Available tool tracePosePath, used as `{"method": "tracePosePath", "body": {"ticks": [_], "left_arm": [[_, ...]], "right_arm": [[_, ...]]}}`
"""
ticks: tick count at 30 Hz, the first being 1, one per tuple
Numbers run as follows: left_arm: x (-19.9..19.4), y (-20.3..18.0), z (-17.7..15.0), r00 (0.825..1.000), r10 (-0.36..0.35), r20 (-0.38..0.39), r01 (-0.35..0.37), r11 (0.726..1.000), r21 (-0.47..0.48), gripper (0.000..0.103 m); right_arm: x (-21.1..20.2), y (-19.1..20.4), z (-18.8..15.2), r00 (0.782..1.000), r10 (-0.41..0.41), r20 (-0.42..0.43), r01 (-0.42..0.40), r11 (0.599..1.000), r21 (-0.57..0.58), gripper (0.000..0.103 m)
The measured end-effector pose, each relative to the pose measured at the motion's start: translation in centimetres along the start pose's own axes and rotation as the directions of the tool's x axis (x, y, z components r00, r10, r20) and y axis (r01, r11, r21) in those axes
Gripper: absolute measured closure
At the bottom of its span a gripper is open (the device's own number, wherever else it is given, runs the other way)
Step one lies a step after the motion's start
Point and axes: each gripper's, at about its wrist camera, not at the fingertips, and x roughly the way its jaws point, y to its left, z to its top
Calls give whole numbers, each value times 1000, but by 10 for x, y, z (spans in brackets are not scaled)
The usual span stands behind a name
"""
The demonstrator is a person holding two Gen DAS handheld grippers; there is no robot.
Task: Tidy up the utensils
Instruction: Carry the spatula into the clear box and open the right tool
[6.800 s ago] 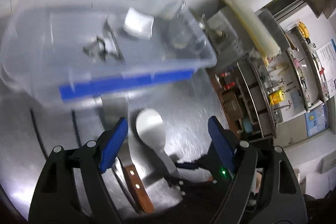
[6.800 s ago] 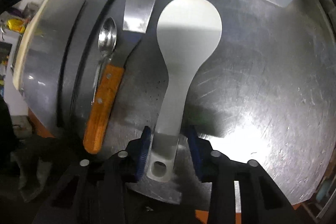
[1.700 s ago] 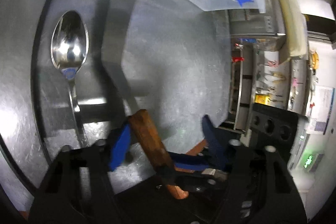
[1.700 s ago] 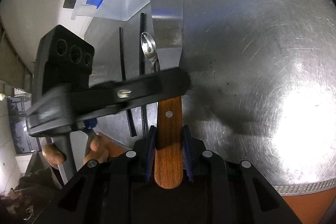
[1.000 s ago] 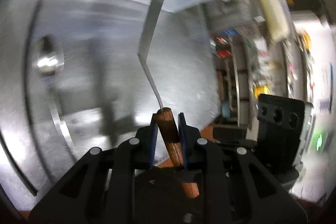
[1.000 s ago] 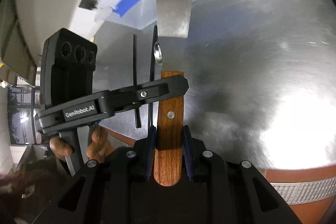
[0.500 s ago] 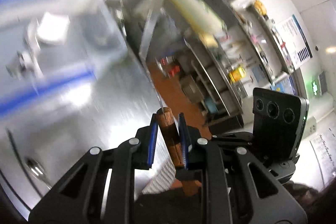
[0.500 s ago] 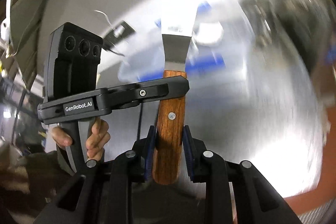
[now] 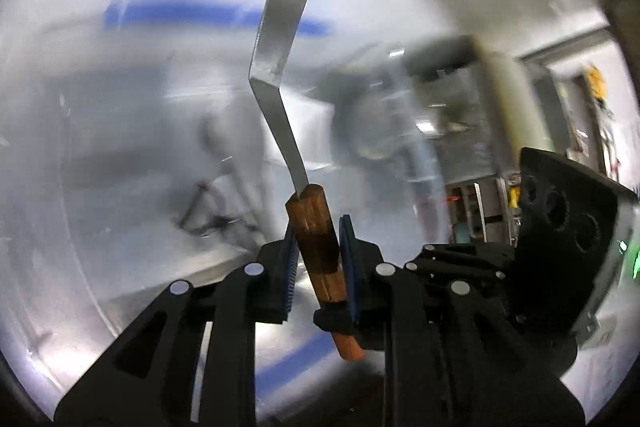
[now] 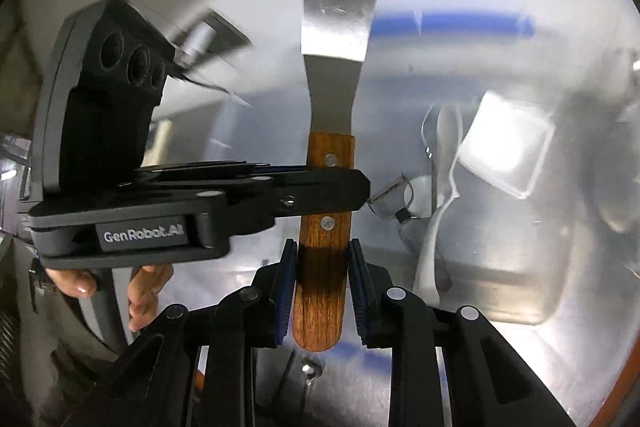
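A metal spatula (image 10: 340,27) with a wooden handle (image 10: 322,255) is held upright in the air by both grippers. My right gripper (image 10: 320,291) is shut on the lower handle. My left gripper (image 9: 318,259) is shut on the handle (image 9: 316,227) higher up; it crosses the right wrist view from the left (image 10: 200,203). The bent blade (image 9: 280,39) points up. Behind it is the clear plastic bin with blue tape (image 10: 452,21), holding a white rice paddle (image 10: 436,203), a white square dish (image 10: 506,149) and a black clip.
A spoon tip (image 10: 310,371) shows on the steel table (image 10: 520,367) below my right gripper. Shelves and kitchen equipment (image 9: 480,195) stand at the right in the left wrist view. The background is motion-blurred.
Both grippers have lifted the spatula off the steel table and swung it up in front of the bin. The left gripper closed on the handle about a second ago.
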Motion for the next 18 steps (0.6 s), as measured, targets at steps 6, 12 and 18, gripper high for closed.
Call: {"method": "tracePosePath", "body": {"ticks": [6,12,18], "left_arm": [[52,54,8,987,-19,-159,-4,990,-144,85],[83,53,3,969,40,-243,-80,985,-156,85],[88,58,-4,950,126,-284,-171,975,-141,84]], "right_arm": [[57,-30,28,987,30,-159,-17,997,79,76],[94,-44,33,972,0,-237,28,993,114,75],[86,-49,23,974,-21,-227,49,992,120,73]]}}
